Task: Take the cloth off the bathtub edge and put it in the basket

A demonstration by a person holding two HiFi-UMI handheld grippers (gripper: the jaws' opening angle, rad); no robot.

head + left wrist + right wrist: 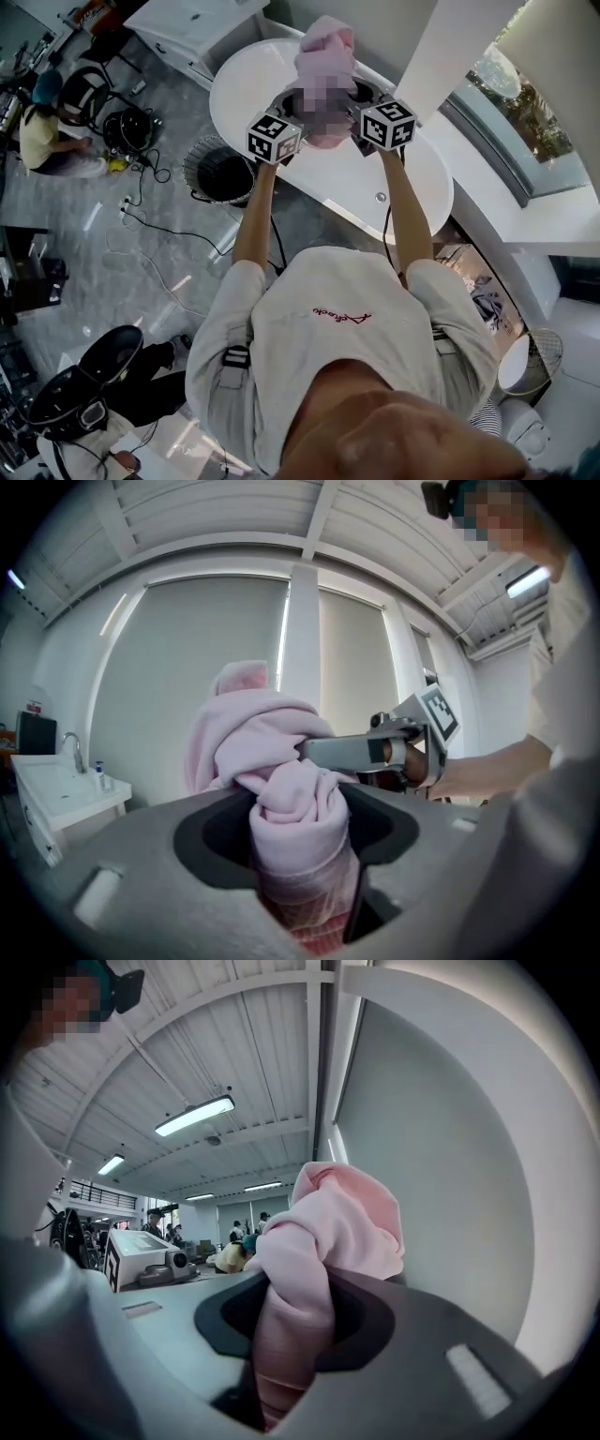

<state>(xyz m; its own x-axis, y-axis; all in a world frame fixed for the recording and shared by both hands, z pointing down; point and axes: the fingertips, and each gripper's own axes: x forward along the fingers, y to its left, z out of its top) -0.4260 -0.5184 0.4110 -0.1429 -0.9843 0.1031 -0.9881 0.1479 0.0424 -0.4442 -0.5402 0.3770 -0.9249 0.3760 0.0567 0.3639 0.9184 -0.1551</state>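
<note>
We hold the pink cloth in the air over the bathtub, off its edge — left gripper and right gripper both clamped on it. This looks like the carrying step; next we should swing to the basket beside the tub and release.

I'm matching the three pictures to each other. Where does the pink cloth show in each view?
Head view: cloth top centre, over the bathtub.
Left gripper view: cloth centre, between the jaws.
Right gripper view: cloth centre, between the jaws.
Shared landmark: the person's white shirt.
</note>
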